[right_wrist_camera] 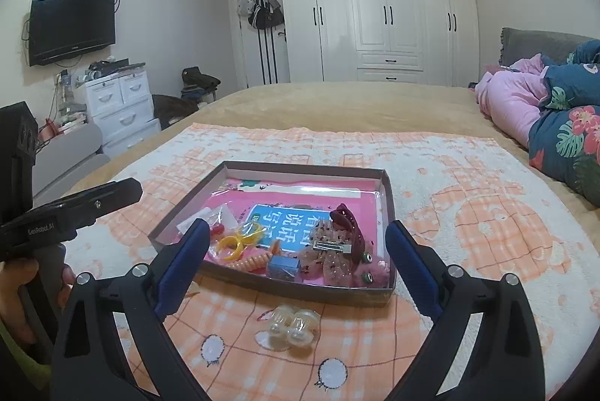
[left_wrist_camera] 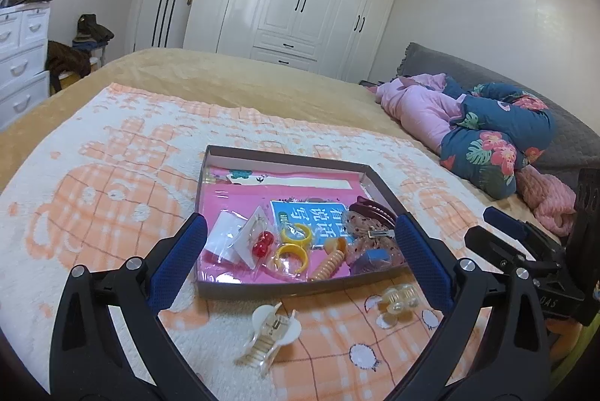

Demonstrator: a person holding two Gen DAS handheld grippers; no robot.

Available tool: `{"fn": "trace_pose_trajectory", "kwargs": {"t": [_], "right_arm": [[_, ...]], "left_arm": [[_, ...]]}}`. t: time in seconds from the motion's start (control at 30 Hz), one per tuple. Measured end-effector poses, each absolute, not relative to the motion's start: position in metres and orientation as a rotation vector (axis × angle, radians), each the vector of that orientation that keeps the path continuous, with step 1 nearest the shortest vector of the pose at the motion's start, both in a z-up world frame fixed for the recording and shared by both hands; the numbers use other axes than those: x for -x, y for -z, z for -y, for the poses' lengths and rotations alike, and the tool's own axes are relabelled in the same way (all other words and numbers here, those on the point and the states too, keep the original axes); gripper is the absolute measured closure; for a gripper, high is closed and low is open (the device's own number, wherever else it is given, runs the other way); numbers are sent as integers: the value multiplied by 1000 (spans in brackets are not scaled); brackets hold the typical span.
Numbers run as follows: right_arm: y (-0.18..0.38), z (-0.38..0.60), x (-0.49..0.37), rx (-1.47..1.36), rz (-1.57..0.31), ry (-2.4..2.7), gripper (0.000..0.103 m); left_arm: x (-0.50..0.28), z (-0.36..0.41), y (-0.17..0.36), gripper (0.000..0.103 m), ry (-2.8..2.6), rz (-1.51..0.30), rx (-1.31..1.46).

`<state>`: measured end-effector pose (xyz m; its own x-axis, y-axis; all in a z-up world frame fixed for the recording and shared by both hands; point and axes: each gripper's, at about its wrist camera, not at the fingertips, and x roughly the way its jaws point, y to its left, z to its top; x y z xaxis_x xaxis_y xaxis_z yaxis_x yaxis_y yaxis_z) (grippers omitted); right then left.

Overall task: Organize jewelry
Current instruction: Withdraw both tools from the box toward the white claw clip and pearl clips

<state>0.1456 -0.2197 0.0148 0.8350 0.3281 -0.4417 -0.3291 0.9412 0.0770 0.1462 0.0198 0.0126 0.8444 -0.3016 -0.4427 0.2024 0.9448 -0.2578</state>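
Both grippers, left point(left_wrist_camera: 300, 243) & right point(right_wrist_camera: 298, 247), gape wide w/ nothing held, above the blanket point(left_wrist_camera: 93, 176). Tray point(right_wrist_camera: 388, 191) on it holds 2 yellow rings point(left_wrist_camera: 292, 245), 1 red bead pair point(left_wrist_camera: 262, 243), 1 coil tie point(left_wrist_camera: 330, 264), 1 maroon clip point(right_wrist_camera: 347, 219). Outside, just by its near edge: 1 white claw clip point(left_wrist_camera: 272, 333) & 1 pearl clip point(right_wrist_camera: 292, 326).

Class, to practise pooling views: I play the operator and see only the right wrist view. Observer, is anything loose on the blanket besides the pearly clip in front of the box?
Observer: Yes. A white claw clip lies on the blanket in front of the box, left of the pearly clip.
Operator: Is the left gripper holding anything?
Observer: No. The left gripper has its jaws wide open and empty.
Operator: Anything past my right edge?
Observer: A pink knitted item lies beside the floral quilt.
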Motion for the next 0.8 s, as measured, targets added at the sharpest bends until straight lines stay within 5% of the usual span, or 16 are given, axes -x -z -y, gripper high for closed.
{"fn": "trace_pose_trajectory", "kwargs": {"t": [0.8], "right_arm": [[15,208,-114,129,-464,-354,11]], "left_arm": [[-100,-31,7,11,213,-491,160]]}}
